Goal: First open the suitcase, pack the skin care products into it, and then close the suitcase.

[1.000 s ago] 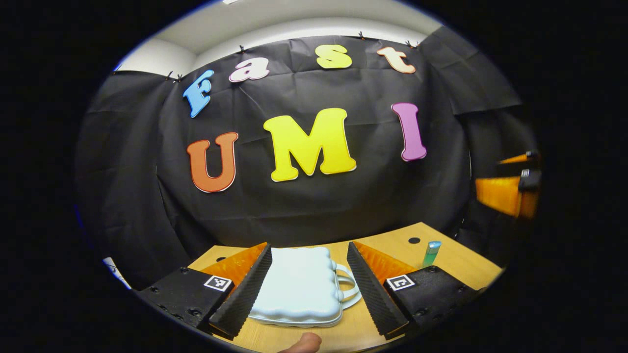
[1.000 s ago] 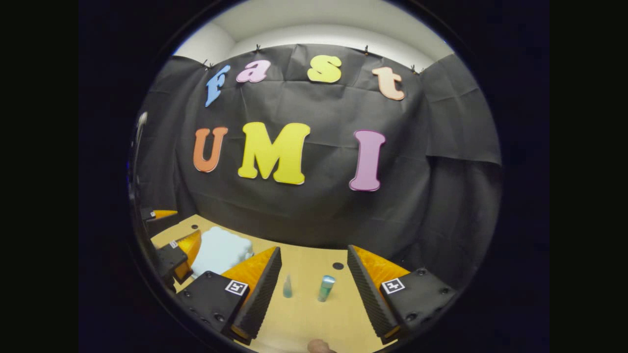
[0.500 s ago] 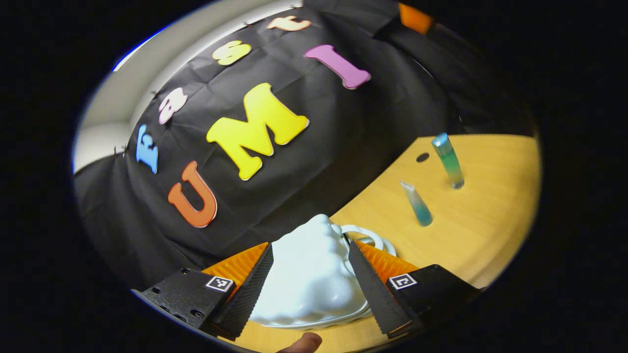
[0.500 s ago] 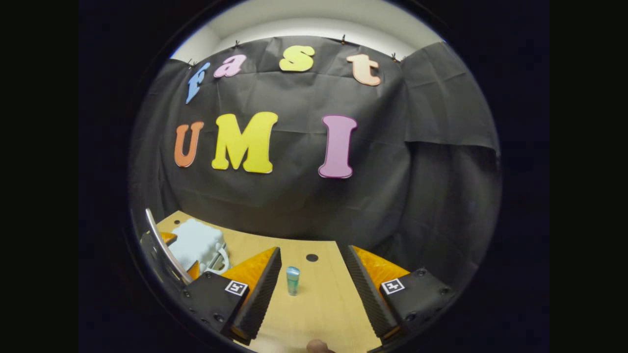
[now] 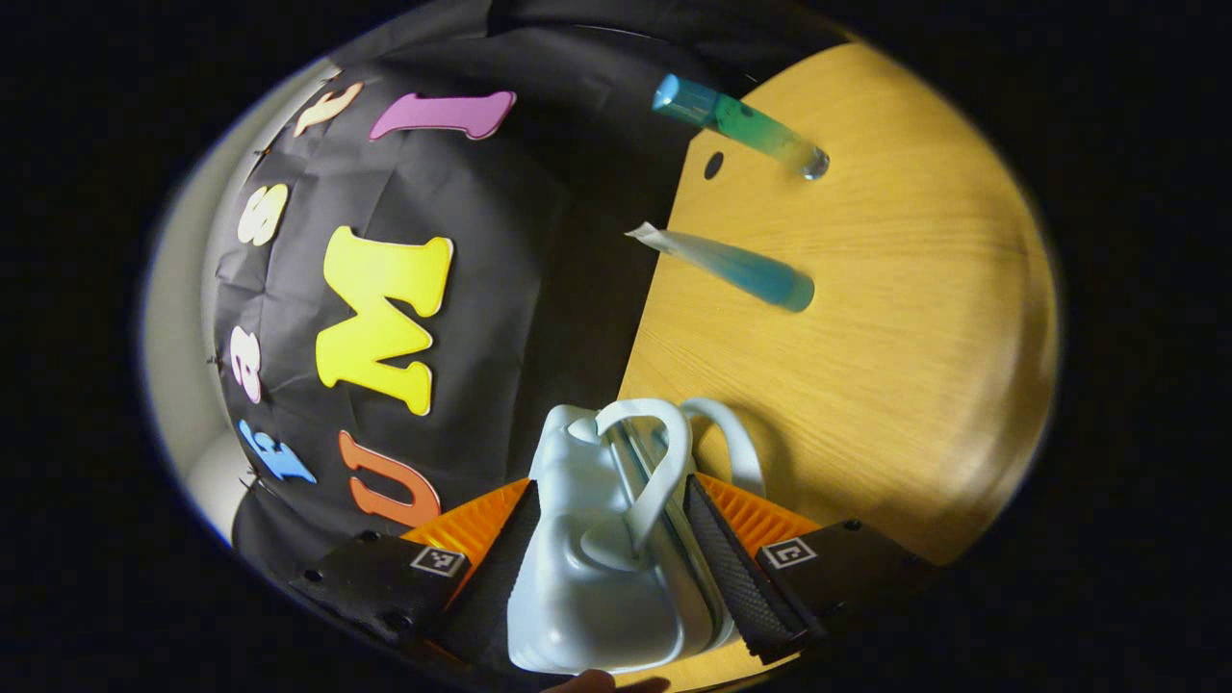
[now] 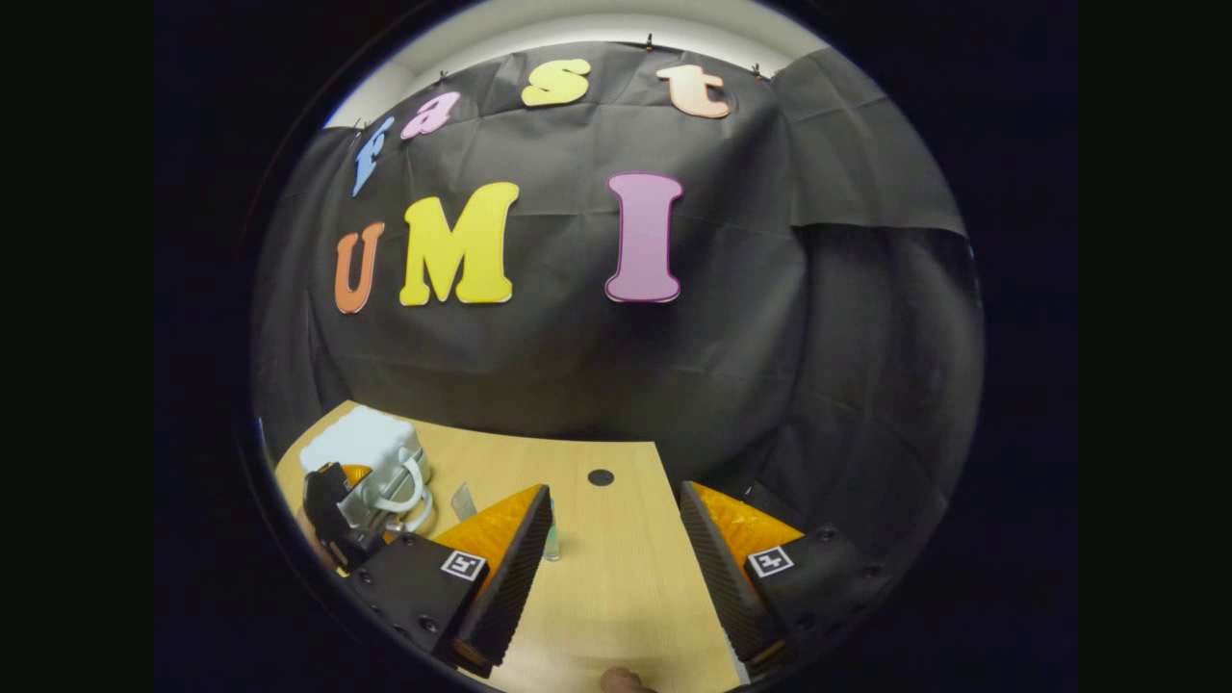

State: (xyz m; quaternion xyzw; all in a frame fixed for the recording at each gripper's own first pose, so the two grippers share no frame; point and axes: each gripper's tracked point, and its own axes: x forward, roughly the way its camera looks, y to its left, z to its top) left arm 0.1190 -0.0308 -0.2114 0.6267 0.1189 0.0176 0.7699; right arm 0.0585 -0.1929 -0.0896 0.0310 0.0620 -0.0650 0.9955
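Observation:
The pale blue suitcase (image 5: 577, 597) lies between the fingers of my left gripper (image 5: 608, 481), handle side toward the camera, with its two looped handles (image 5: 659, 462) sticking out. The fingers stand wide apart on either side of its shell, and both halves look together. On the wooden table (image 5: 914, 318) beyond stand a green bottle with a blue cap (image 5: 741, 120) and a blue-green tube (image 5: 731, 269). My right gripper (image 6: 614, 500) is open over the table with nothing between its fingers. The bottle (image 6: 551, 539) peeks out behind its left finger, the tube (image 6: 464, 500) stands further left, and the suitcase (image 6: 371, 452) sits at the far left.
A small dark hole (image 6: 601, 476) marks the table near the back edge. The black cloth wall (image 6: 597, 366) rises right behind the table. A fingertip of the holding hand shows at the bottom edge of each view (image 5: 587, 681) (image 6: 626, 680).
My left gripper has rolled about a quarter turn and closed in on the suitcase, which now sits deep between its fingers. The right gripper has drifted right, so the bottle has slid behind its left finger.

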